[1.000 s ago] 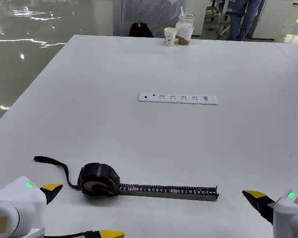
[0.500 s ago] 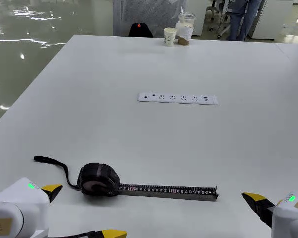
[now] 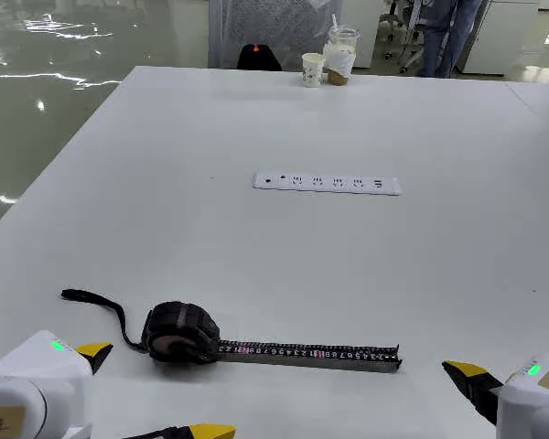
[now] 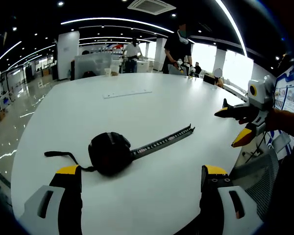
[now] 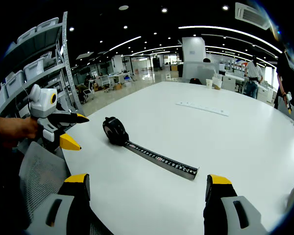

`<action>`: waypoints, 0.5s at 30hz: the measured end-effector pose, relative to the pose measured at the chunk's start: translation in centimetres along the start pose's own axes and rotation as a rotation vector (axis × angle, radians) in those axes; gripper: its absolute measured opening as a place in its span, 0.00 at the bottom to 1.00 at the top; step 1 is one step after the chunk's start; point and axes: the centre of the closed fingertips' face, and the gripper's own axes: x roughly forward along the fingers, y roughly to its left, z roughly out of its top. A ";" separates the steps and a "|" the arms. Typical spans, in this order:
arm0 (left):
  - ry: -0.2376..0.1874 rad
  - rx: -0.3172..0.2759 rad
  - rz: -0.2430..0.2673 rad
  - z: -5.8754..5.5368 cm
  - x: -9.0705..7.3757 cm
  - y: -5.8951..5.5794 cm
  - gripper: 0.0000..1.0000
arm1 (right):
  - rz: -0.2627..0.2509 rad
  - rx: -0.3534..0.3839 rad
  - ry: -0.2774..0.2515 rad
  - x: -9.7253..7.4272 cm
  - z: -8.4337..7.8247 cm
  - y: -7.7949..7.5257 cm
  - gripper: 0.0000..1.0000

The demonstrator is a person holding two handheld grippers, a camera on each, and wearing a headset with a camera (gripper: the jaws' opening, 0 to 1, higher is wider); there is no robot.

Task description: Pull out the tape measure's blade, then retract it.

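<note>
Tape measure (image 3: 178,333) is lying just ahead of the left gripper (image 4: 140,171), blade (image 3: 311,354) reaching out toward the right gripper (image 5: 147,179). Both are hanging released, jaws spread, holding nothing. Pull-out is looking done; retraction is remaining.

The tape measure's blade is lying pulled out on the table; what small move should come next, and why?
Probably ease the left gripper forward to close on the case: the blade already lies pulled out on the table, so retracting remains, and that gripper hangs open, nearest the case, touching nothing.
</note>
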 end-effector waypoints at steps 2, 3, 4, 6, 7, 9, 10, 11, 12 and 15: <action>-0.002 -0.003 0.008 0.0 0.0 0.1 0.99 | 0.002 0.000 0.002 0.0 -0.1 0.0 0.98; -0.003 -0.004 0.011 0.1 0.0 0.1 0.99 | 0.002 0.000 0.002 0.0 -0.1 0.0 0.98; -0.004 -0.005 0.011 0.1 0.0 0.1 0.99 | 0.002 0.000 0.003 0.0 -0.1 0.0 0.98; -0.004 -0.008 0.014 0.1 0.0 0.2 0.99 | 0.003 0.000 0.004 0.0 -0.1 0.0 0.98; -0.004 -0.009 0.013 0.1 0.0 0.2 0.99 | 0.003 -0.001 0.004 0.1 -0.1 0.0 0.98; -0.005 -0.011 0.019 0.1 0.0 0.2 0.99 | 0.005 0.000 0.004 0.1 -0.1 0.0 0.98; -0.005 -0.013 0.019 0.1 0.0 0.2 0.99 | 0.006 0.000 0.004 0.1 -0.1 0.0 0.98; -0.006 -0.016 0.019 0.1 0.0 0.2 0.99 | 0.007 -0.001 0.005 0.1 -0.2 0.0 0.98; -0.006 -0.017 0.019 0.1 0.1 0.2 0.99 | 0.009 -0.003 0.005 0.1 -0.2 0.0 0.98; -0.006 -0.012 0.024 0.1 0.2 0.2 0.99 | 0.006 -0.007 0.003 0.1 -0.1 -0.1 0.98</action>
